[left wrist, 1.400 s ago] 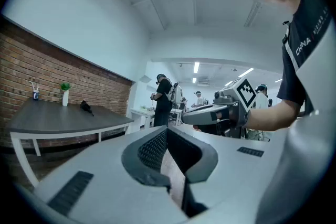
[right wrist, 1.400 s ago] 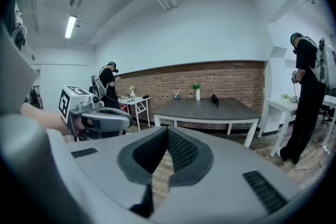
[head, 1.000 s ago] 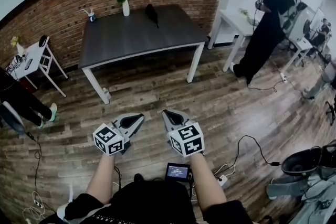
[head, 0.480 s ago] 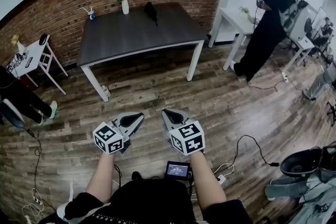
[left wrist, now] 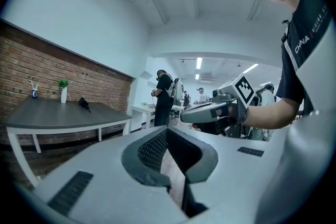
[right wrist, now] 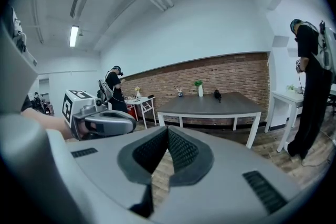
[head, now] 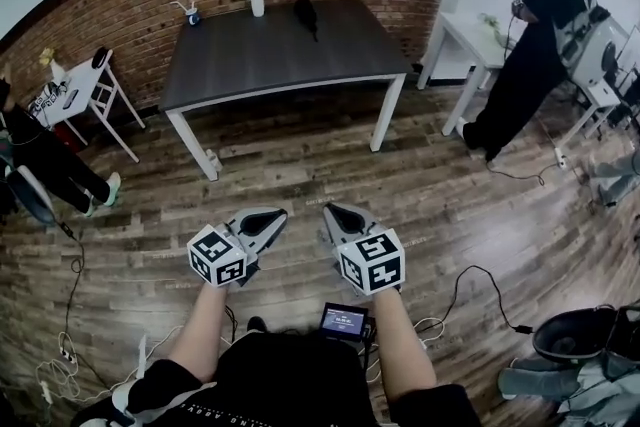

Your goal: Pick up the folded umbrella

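Holding left gripper (head: 278,213) and right gripper (head: 330,208) side by side, low out front; jaws closed tight, nothing between; bare forearms (head: 200,330) reaching forward.

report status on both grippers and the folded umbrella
Left gripper shut, empty; right gripper shut, empty. Folded umbrella on the dark table, far from both grippers. Wood floor between; white vase left of it, apart.

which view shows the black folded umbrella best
The head view: the black folded umbrella lies full-length on the dark grey table, seen from above. Both gripper views show the umbrella only as a small, dark, side-on lump.
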